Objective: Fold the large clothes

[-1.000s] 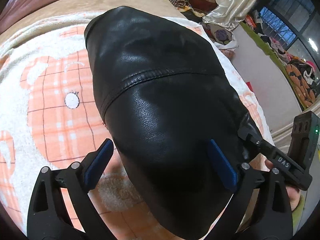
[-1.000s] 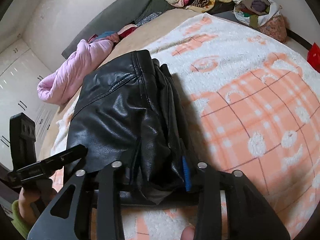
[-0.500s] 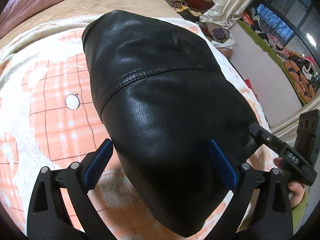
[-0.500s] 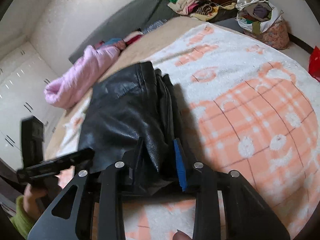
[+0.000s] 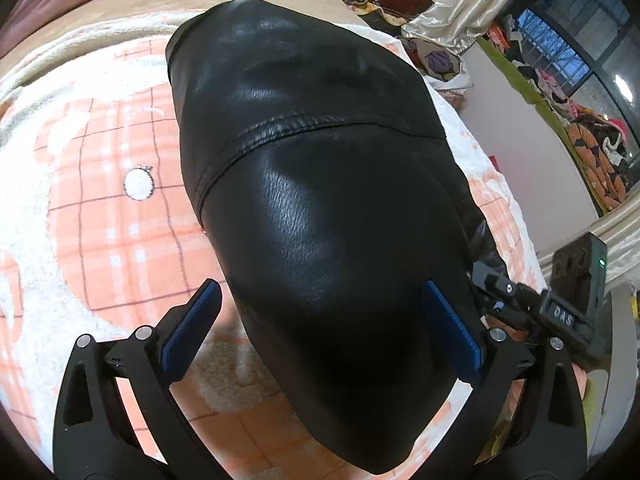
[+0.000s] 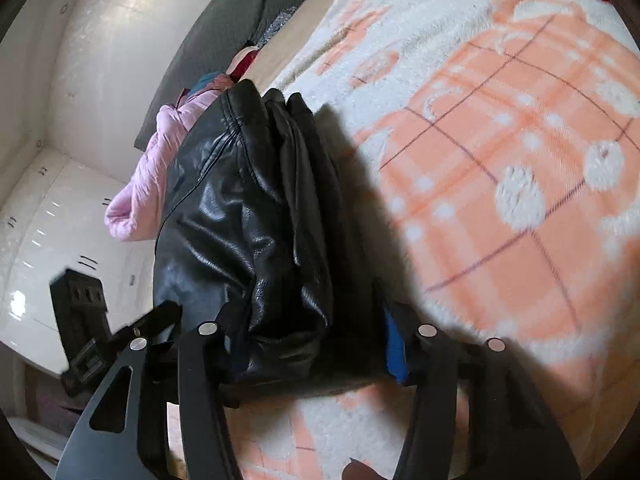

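**Jacket bundled, right grip easing off**

Since a second ago the right gripper [image 6: 316,344] has sunk and rolled, and its jaws have just been opening with the stacked edge of the black leather jacket [image 5: 320,208] between them. One blue pad [image 6: 394,344] now stands clear of the leather; the other is hidden behind the folds, so whether any pinch remains I cannot tell. The left gripper [image 5: 320,328] hangs over the jacket's near end with its jaws wide apart, gripping nothing.

The jacket lies on the orange plaid blanket [image 5: 100,208] as a thick, layered bundle. Folding looks largely done; what seems left is letting go and perhaps flattening the bulging top.
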The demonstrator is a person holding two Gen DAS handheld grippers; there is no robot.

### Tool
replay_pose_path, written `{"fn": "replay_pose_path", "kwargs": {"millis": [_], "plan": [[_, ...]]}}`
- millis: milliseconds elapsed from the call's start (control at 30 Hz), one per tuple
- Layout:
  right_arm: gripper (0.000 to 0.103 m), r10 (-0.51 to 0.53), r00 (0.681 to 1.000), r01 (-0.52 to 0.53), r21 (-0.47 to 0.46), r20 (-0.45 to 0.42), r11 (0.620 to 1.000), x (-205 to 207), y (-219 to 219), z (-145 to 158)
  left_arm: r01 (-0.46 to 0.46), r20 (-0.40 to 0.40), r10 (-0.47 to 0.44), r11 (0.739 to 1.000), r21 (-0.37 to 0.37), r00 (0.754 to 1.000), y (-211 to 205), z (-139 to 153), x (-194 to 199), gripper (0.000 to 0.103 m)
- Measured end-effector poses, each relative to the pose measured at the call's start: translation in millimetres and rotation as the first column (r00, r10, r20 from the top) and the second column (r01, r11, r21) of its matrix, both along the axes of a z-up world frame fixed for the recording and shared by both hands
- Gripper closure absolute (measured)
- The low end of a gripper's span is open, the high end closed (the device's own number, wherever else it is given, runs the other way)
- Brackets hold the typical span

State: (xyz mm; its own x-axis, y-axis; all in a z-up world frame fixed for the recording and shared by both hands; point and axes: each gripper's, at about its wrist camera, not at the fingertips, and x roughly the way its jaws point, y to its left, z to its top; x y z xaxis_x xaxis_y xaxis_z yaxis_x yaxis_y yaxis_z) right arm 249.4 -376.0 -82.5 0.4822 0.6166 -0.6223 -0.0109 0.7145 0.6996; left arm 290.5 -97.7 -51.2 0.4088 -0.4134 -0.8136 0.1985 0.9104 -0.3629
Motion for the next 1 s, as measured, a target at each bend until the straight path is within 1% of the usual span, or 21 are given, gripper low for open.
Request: {"fn": "replay_pose_path", "kwargs": {"millis": [67, 200, 233, 300, 333, 367, 400, 433, 467, 567, 600, 633, 700, 733, 767, 800, 867, 900, 933, 967, 1000], "plan": [[0.055, -0.006, 1.000, 0.006, -0.003, 0.003, 1.000, -8, 9, 5, -0.001, 0.005, 0.001, 1.000, 0.017, 1.000, 5, 3, 0, 0.010], [0.055, 0.014, 1.000, -0.013, 0.063, -0.012, 0.998, -30, 32, 4, -0.008, 0.012, 0.007, 0.998, 0.057, 1.000, 24, 5, -1, 0.010], [0.055, 0.004, 1.000, -0.004, 0.050, -0.003, 0.999, -37, 39, 4, -0.007, 0.009, 0.007, 0.998, 0.060, 1.000, 25, 5, -1, 0.010], [0.052, -0.017, 0.999, 0.018, -0.034, 0.029, 0.999, -43, 48, 8, 0.002, -0.006, -0.001, 0.998, 0.056, 1.000, 27, -1, -1, 0.010], [0.052, -0.010, 0.999, 0.012, -0.068, 0.038, 0.998, -42, 51, 12, -0.001, -0.006, 0.002, 0.999, 0.054, 1.000, 27, -3, -2, 0.009], [0.051, -0.004, 0.999, 0.006, -0.066, 0.038, 0.998, -41, 50, 13, -0.011, -0.004, 0.012, 0.999, 0.049, 1.000, 28, -5, -2, 0.009], [0.030, -0.004, 1.000, 0.006, -0.058, 0.030, 0.998, -40, 45, 16, -0.013, -0.002, 0.013, 0.999, 0.045, 1.000, 30, -5, -2, 0.009], [0.015, -0.019, 1.000, 0.020, -0.065, 0.016, 0.998, -39, 39, 20, -0.014, 0.001, 0.014, 0.999, 0.040, 1.000, 30, -5, -3, 0.009], [0.012, -0.048, 0.998, 0.050, -0.056, 0.036, 0.997, -41, 31, 27, -0.014, 0.008, 0.014, 0.999, 0.033, 1.000, 31, -5, -4, 0.009], [0.012, -0.120, 0.982, 0.120, 0.003, 0.143, 0.993, -41, 11, 54, -0.006, 0.021, 0.005, 0.999, 0.045, 1.000, 32, -4, -6, 0.009], [0.012, -0.133, 0.975, 0.137, -0.006, 0.179, 0.991, -38, 9, 64, -0.006, 0.023, 0.005, 0.999, 0.048, 1.000, 31, -4, -8, 0.009], [0.012, -0.116, 0.971, 0.128, -0.046, 0.210, 0.991, -27, 13, 76, -0.006, 0.027, 0.004, 0.998, 0.054, 1.000, 29, -3, -8, 0.009], [0.015, -0.057, 0.971, 0.090, -0.134, 0.233, 0.987, -4, 25, 89, -0.003, 0.040, 0.000, 0.997, 0.076, 0.999, 27, 0, -9, 0.009], [0.018, -0.025, 0.970, 0.070, -0.181, 0.243, 0.981, 13, 35, 94, -0.002, 0.046, -0.002, 0.996, 0.086, 0.999, 24, 2, -9, 0.009], [0.025, -0.010, 0.970, 0.062, -0.206, 0.244, 0.977, 25, 41, 95, -0.002, 0.052, -0.003, 0.995, 0.096, 0.999, 22, 4, -9, 0.009], [0.026, 0.001, 0.971, 0.055, -0.230, 0.237, 0.972, 38, 45, 95, 0.002, 0.053, -0.007, 0.995, 0.101, 0.999, 21, 4, -10, 0.009], [0.025, 0.017, 0.983, 0.038, -0.292, 0.184, 0.956, 75, 59, 88, 0.010, 0.050, -0.016, 0.994, 0.108, 0.999, 17, 6, -10, 0.009], [0.026, 0.027, 0.989, 0.024, -0.336, 0.145, 0.942, 95, 65, 81, 0.012, 0.050, -0.018, 0.994, 0.110, 0.999, 15, 7, -9, 0.009], [0.029, 0.026, 0.993, 0.019, -0.366, 0.119, 0.930, 101, 64, 75, 0.013, 0.049, -0.019, 0.994, 0.110, 0.999, 14, 8, -9, 0.009], [0.046, 0.038, 0.994, 0.002, -0.379, 0.098, 0.925, 107, 68, 70, 0.017, 0.049, -0.023, 0.994, 0.108, 0.999, 14, 8, -10, 0.009], [0.073, 0.074, 0.994, -0.039, -0.357, 0.086, 0.933, 109, 72, 63, 0.020, 0.049, -0.025, 0.994, 0.105, 0.998, 15, 9, -11, 0.009]]}}
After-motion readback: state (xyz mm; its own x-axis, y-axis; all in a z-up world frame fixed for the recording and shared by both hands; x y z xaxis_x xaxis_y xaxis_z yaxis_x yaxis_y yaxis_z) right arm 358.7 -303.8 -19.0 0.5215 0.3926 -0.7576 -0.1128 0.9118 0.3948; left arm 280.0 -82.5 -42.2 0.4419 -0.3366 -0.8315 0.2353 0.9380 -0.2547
